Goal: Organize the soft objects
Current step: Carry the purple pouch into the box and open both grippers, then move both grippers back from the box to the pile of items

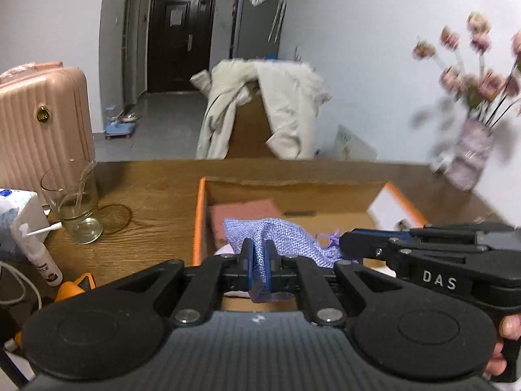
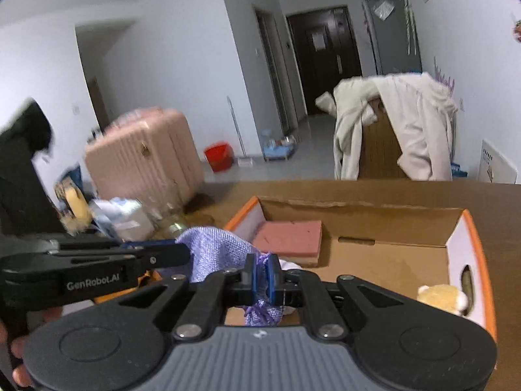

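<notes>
Lilac mesh pouch, lower edge hidden behind both grippers.

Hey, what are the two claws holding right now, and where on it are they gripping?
Both hold the purple mesh pouch. The left claw pinches its plain end, the right claw its drawstring end.

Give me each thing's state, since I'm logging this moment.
Left gripper: shut on purple mesh pouch.
Right gripper: shut on the pouch.
Cardboard box: open, on the table.
Pink sponge: flat in box.
Glass jar: upright.
</notes>
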Motion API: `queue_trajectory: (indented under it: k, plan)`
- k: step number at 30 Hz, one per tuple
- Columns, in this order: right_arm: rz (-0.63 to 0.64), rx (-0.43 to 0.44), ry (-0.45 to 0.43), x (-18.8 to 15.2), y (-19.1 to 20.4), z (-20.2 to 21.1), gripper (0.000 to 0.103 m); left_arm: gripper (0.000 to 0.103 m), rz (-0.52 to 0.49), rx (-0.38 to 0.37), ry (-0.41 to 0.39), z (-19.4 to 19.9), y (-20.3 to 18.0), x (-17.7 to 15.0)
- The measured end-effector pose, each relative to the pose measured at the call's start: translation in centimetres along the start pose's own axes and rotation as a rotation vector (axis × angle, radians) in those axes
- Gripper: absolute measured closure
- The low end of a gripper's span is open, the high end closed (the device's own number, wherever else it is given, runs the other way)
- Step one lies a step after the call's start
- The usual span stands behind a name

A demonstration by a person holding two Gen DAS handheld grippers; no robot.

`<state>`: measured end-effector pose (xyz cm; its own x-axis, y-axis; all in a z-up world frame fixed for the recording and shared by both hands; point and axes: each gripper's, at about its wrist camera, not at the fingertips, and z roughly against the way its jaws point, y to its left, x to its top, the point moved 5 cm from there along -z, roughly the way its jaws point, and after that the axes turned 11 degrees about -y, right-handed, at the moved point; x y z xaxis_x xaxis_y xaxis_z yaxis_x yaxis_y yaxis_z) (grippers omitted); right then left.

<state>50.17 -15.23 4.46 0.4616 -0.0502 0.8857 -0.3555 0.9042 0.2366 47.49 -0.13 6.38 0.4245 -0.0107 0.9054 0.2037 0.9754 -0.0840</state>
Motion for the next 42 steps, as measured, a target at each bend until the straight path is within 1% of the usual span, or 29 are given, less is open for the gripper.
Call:
queue_trajectory:
  k: [3, 5, 6, 8, 10, 11, 14, 19, 20, 22, 24, 25, 26, 27, 29, 30, 31, 32, 34, 35, 36, 37, 38, 39, 40, 42]
  plan:
    - [-0.007, -0.019, 0.082, -1.9, -0.5, -2.5, 0.096, 0.095, -0.004, -0.003, 0.073, -2.0, 1.0, -2.0]
    - [0.014, -0.006, 0.129, -3.3, -0.2, -3.4, 0.096, 0.094, -0.04, -0.008, 0.08, -2.5, 1.1, -3.2]
    - [0.021, -0.006, 0.15, -3.8, -0.2, -3.8, 0.096, 0.094, -0.062, 0.002, 0.083, -2.7, 1.2, -3.6]
    - [0.024, 0.002, 0.179, -4.7, -0.2, -4.5, 0.092, 0.094, -0.086, 0.028, 0.095, -3.4, 1.4, -4.2]
    - [0.011, 0.006, 0.187, -5.2, -0.3, -4.7, 0.088, 0.094, -0.089, 0.057, 0.103, -4.0, 1.6, -4.5]
    - [0.004, 0.008, 0.191, -5.4, -0.5, -4.6, 0.087, 0.094, -0.092, 0.056, 0.108, -4.3, 1.7, -4.7]
    - [-0.013, 0.01, 0.195, -5.6, -0.8, -4.3, 0.086, 0.094, -0.122, 0.051, 0.098, -4.0, 1.4, -5.0]
    - [-0.008, -0.001, 0.207, -5.7, -1.0, -3.3, 0.085, 0.095, -0.099, 0.028, 0.097, -2.5, 0.9, -5.8]
    - [-0.007, -0.003, 0.205, -5.7, -1.0, -3.0, 0.082, 0.094, -0.101, 0.025, 0.1, -2.2, 0.8, -5.8]
    - [-0.013, -0.005, 0.181, -5.0, -1.1, -2.1, 0.08, 0.092, -0.102, 0.035, 0.109, -1.8, 0.7, -5.6]
    - [-0.016, -0.015, 0.135, -3.6, -1.3, -0.1, 0.076, 0.092, -0.107, 0.033, 0.101, -0.8, 0.7, -4.8]
    - [-0.016, -0.02, 0.113, -2.9, -1.4, 0.8, 0.07, 0.09, -0.111, 0.031, 0.086, -0.1, 0.7, -4.2]
    - [-0.012, -0.027, 0.087, -2.0, -1.6, 2.1, 0.067, 0.088, -0.116, 0.029, 0.065, 0.9, 0.6, -3.4]
    - [-0.003, -0.039, 0.056, -1.0, -1.7, 3.6, 0.066, 0.085, -0.118, 0.026, 0.043, 2.0, 0.4, -2.7]
    - [0.014, -0.063, 0.013, 0.5, -2.1, 6.1, 0.061, 0.074, -0.115, 0.029, -0.007, 4.2, 0.1, -1.0]
    - [0.03, -0.081, -0.019, 1.3, -2.2, 7.7, 0.059, 0.065, -0.117, 0.036, -0.029, 5.2, 0.0, -0.4]
    - [0.041, -0.095, -0.041, 2.0, -2.3, 8.9, 0.053, 0.058, -0.118, 0.045, -0.056, 6.3, -0.2, 0.3]
    - [0.055, -0.111, -0.066, 2.6, -2.3, 10.3, 0.046, 0.055, -0.116, 0.055, -0.086, 7.4, -0.3, 1.0]
    - [0.088, -0.149, -0.122, 3.6, -2.4, 13.5, 0.042, 0.045, -0.102, 0.075, -0.137, 9.6, -0.6, 2.0]
    - [0.102, -0.164, -0.139, 3.8, -2.4, 14.6, 0.037, 0.041, -0.091, 0.079, -0.16, 10.7, -0.8, 2.5]
    - [0.124, -0.182, -0.165, 4.0, -2.3, 16.1, 0.034, 0.033, -0.079, 0.084, -0.181, 11.7, -1.0, 2.8]
    - [0.139, -0.194, -0.182, 4.0, -2.1, 17.1, 0.024, 0.029, -0.078, 0.086, -0.2, 12.6, -1.3, 3.0]
    - [0.158, -0.206, -0.201, 4.0, -1.9, 18.3, 0.018, 0.028, -0.086, 0.088, -0.217, 13.5, -1.8, 3.1]
    - [0.18, -0.215, -0.226, 3.9, -1.6, 19.5, 0.017, 0.025, -0.095, 0.092, -0.24, 14.5, -2.4, 3.1]
    - [0.195, -0.217, -0.239, 3.8, -1.4, 20.2, 0.016, 0.02, -0.103, 0.099, -0.264, 15.3, -2.8, 3.1]
    - [0.223, -0.222, -0.264, 3.3, -0.9, 22.0, 0.016, 0.016, -0.119, 0.105, -0.307, 17.0, -3.5, 2.9]
